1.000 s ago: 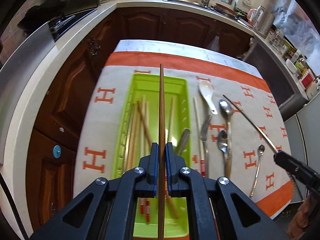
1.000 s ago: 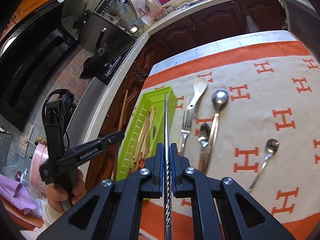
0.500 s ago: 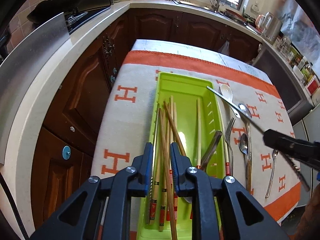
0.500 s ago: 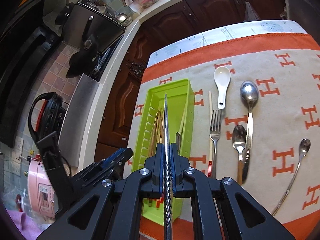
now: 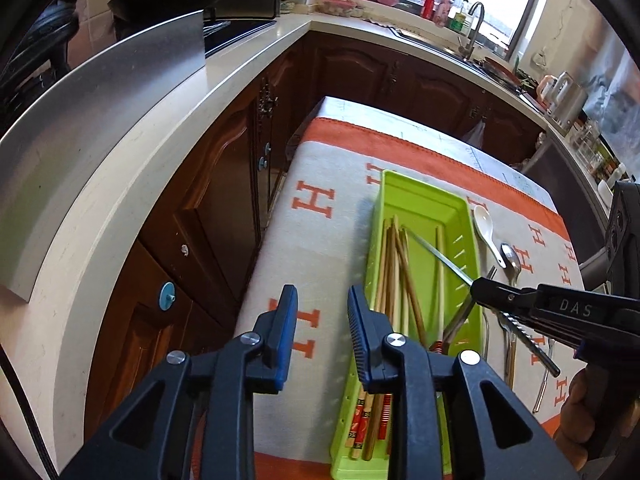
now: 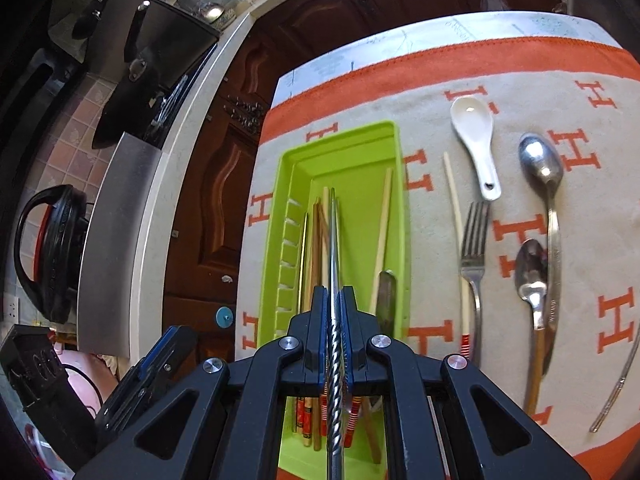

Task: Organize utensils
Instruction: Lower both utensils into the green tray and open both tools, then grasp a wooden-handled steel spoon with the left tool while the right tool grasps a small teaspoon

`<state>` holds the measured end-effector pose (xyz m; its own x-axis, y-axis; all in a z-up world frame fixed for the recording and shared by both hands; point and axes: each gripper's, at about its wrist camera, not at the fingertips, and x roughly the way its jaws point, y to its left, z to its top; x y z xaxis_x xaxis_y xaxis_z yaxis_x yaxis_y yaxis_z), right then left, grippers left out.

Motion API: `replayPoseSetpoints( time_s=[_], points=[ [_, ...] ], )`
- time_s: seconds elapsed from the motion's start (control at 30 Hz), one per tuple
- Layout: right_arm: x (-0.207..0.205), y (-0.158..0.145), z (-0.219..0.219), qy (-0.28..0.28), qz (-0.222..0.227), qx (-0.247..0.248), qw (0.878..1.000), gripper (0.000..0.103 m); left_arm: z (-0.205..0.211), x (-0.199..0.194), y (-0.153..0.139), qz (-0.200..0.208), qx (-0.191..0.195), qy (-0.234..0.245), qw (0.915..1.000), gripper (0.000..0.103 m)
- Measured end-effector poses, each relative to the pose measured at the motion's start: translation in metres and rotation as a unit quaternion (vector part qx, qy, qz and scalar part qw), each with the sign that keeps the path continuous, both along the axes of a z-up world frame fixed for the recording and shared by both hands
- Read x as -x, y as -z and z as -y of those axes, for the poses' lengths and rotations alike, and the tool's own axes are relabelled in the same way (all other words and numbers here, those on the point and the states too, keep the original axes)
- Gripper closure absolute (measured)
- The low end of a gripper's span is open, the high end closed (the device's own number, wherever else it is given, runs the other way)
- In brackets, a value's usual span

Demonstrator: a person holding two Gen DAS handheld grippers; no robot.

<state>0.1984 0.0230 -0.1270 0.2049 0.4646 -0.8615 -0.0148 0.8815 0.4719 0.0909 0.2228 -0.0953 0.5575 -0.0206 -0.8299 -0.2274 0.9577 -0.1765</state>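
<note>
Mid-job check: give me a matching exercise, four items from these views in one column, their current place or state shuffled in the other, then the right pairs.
Items:
1. metal chopstick
2. white ceramic spoon
3. fork
4. left hand-held gripper

States:
A. open, nothing between its pads
B. on the cloth, just right of the green tray
C. clamped in the right hand-held gripper, above the tray
D. on the cloth, beside a pale chopstick

Pairs: 1-C, 2-B, 3-D, 4-A

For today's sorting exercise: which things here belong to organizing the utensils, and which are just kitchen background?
Job: green tray, wooden chopsticks, metal chopstick in right gripper, white spoon, fork.
Background: kettle, tap, black pan.
</note>
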Motion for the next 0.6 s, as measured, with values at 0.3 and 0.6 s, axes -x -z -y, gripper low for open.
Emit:
replayPoseSetpoints(
  time_s=[0.3,0.6],
  points=[
    [0.006,0.0,-0.003,-0.01,0.008,0.001,1.0,0.088,-0.007,0.003,0.006,-0.002,-0.004,-0.009,0.9999,0.069],
    [0.025,-0.007,0.035,-0.023,0.032,0.051,0.998,0.088,0.004,0.009,0.001,-0.002,-0.009,-0.001,1.0,0.06]
  ],
)
